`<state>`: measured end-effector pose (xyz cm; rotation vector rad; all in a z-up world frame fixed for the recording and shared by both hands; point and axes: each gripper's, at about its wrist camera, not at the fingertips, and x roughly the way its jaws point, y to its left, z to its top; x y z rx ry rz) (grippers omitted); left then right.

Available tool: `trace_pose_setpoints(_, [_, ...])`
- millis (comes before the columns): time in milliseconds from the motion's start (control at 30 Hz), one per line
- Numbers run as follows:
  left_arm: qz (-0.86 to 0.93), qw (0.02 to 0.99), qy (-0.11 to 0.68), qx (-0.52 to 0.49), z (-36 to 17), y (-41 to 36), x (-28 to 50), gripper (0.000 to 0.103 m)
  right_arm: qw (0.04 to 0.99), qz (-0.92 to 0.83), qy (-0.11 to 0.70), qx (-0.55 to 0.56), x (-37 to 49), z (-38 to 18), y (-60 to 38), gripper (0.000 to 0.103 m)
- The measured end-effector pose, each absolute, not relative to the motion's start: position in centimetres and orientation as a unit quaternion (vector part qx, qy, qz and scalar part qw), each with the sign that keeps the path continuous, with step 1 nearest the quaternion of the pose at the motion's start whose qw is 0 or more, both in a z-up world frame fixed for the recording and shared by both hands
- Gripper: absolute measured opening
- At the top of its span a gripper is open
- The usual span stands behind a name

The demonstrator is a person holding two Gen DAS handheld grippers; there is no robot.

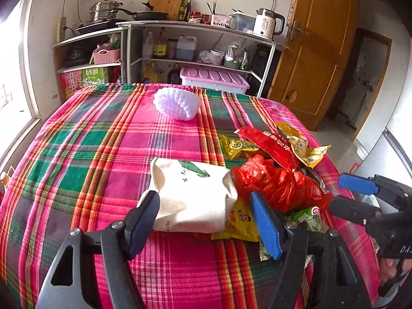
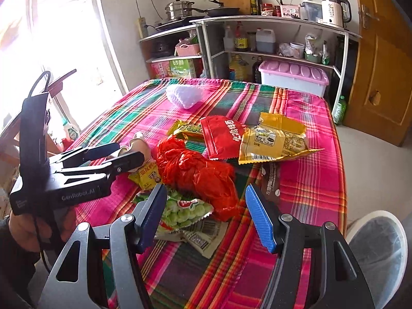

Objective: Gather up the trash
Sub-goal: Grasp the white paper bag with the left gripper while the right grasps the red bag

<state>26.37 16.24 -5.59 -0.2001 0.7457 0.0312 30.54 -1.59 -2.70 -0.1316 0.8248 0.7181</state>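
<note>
A crushed white paper cup (image 1: 193,195) lies on the plaid tablecloth (image 1: 103,141), between the wide-open fingers of my left gripper (image 1: 206,221). To its right is a trash pile: a red plastic bag (image 1: 278,182) (image 2: 198,172), a red wrapper (image 1: 267,144) (image 2: 222,136), yellow wrappers (image 1: 301,144) (image 2: 273,139) and a green snack packet (image 2: 185,209). My right gripper (image 2: 206,217) is open and empty, just above the green packet and red bag. It shows in the left wrist view (image 1: 347,193); the left gripper shows in the right wrist view (image 2: 128,154).
A white foam fruit net (image 1: 177,104) (image 2: 184,95) lies at the table's far side. Behind stand kitchen shelves (image 1: 195,51) with pots, bottles and a kettle, and a pink-lidded box (image 2: 293,77). A wooden door (image 1: 316,51) is at right, a window at left.
</note>
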Motion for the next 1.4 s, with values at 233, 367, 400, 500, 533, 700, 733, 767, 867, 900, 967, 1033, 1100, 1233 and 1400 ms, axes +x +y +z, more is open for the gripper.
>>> trace_pose_setpoints(233, [0.003, 0.925, 0.363, -0.112, -5.8, 16.9, 26.1, 0.052, 0.828, 0.355, 0.427, -0.083, 33.0, -5.2, 0.7, 0.059])
trace_pose_setpoints(367, [0.001, 0.93, 0.355, -0.095, -5.4, 16.2, 25.7, 0.04, 0.825, 0.357, 0.43, -0.082, 32.9, -5.4, 0.8, 0.045])
trace_pose_setpoints(400, [0.002, 0.931, 0.352, -0.091, -5.3, 16.1, 25.6, 0.037, 0.826, 0.356, 0.429, -0.085, 32.8, -5.3, 0.8, 0.044])
trace_pose_setpoints(500, [0.004, 0.934, 0.346, -0.091, -4.9, 15.9, 25.3, 0.033, 0.827, 0.354, 0.425, -0.096, 32.4, -5.0, 0.9, 0.035])
trace_pose_setpoints(533, [0.005, 0.934, 0.344, -0.093, -4.8, 15.9, 25.2, 0.032, 0.828, 0.353, 0.424, -0.098, 32.3, -4.9, 0.9, 0.033])
trace_pose_setpoints(700, [0.009, 0.936, 0.336, -0.101, -3.9, 16.1, 24.5, 0.027, 0.833, 0.348, 0.421, -0.086, 31.9, -4.3, 0.1, 0.031])
trace_pose_setpoints(733, [0.008, 0.937, 0.334, -0.104, -3.7, 16.2, 24.2, 0.026, 0.835, 0.347, 0.419, -0.083, 31.7, -4.0, -0.1, 0.03])
trace_pose_setpoints(767, [0.008, 0.937, 0.333, -0.108, -3.5, 16.3, 24.0, 0.026, 0.836, 0.348, 0.417, -0.08, 31.6, -3.7, -0.3, 0.03])
trace_pose_setpoints(867, [0.012, 0.936, 0.334, -0.113, -3.2, 16.2, 23.5, 0.026, 0.839, 0.351, 0.41, -0.075, 30.8, -3.0, -0.9, 0.03])
trace_pose_setpoints(900, [0.013, 0.936, 0.334, -0.114, -3.1, 16.1, 23.3, 0.025, 0.84, 0.352, 0.407, -0.073, 30.6, -2.8, -1.1, 0.03])
trace_pose_setpoints(967, [0.015, 0.936, 0.332, -0.113, -2.8, 15.9, 22.9, 0.025, 0.841, 0.353, 0.404, -0.069, 30.0, -2.4, -1.5, 0.03])
trace_pose_setpoints(1033, [0.017, 0.937, 0.329, -0.114, -2.3, 15.8, 22.3, 0.025, 0.842, 0.353, 0.402, -0.066, 29.5, -2.1, -2.0, 0.03])
trace_pose_setpoints(1100, [0.018, 0.939, 0.324, -0.116, -1.8, 15.6, 21.8, 0.025, 0.845, 0.351, 0.399, -0.065, 28.9, -1.8, -2.5, 0.03])
trace_pose_setpoints(1233, [0.018, 0.941, 0.318, -0.115, -0.9, 15.1, 20.8, 0.025, 0.849, 0.345, 0.396, -0.055, 28.0, -1.1, -3.9, 0.03])
trace_pose_setpoints(1400, [0.017, 0.943, 0.312, -0.115, 0.0, 14.1, 19.6, 0.025, 0.854, 0.338, 0.393, -0.043, 26.9, -0.5, -5.8, 0.03])
